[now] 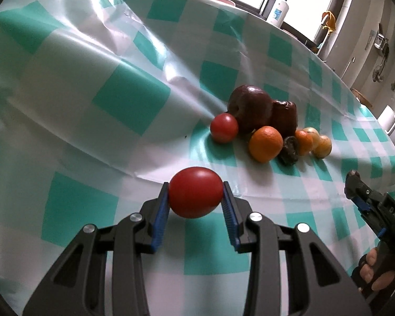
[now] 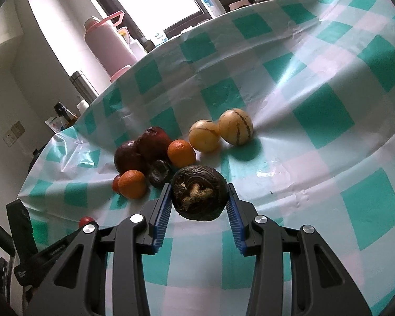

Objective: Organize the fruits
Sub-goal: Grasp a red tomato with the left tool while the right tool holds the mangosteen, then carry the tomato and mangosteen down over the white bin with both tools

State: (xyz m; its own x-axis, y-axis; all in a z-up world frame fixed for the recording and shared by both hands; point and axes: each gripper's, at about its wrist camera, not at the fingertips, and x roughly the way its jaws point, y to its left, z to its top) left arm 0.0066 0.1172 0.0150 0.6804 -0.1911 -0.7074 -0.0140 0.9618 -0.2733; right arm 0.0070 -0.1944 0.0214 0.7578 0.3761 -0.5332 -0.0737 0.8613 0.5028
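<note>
- The left gripper (image 1: pixel 196 197) is clenched on a red tomato (image 1: pixel 195 195); the blue pads (image 1: pixel 162 213) press its two sides, and the tomato is kept near the tips, a little above the checked tablecloth (image 1: pixel 65 84).
- The right gripper (image 2: pixel 198 197) grasps a dark wrinkled fruit (image 2: pixel 198 192), with its dry stem end turned to the camera. The pads touch it on both sides, so it cannot roll out.
- The rest of the fruit lies in one loose pile on the cloth: a small tomato (image 1: pixel 223 127), a dark red apple (image 1: pixel 250 110), an orange (image 1: pixel 266 143) and a second dark wrinkled piece (image 2: pixel 159 172), most of them touching each other.
- Two pale striped fruits (image 2: pixel 235 126) stand side by side at the edge of the pile, which looks like a group by kind.
- In my judgement, each hand carries one fruit in order to put it beside its own kind; the held tomato probably belongs next to the small tomato.
</note>
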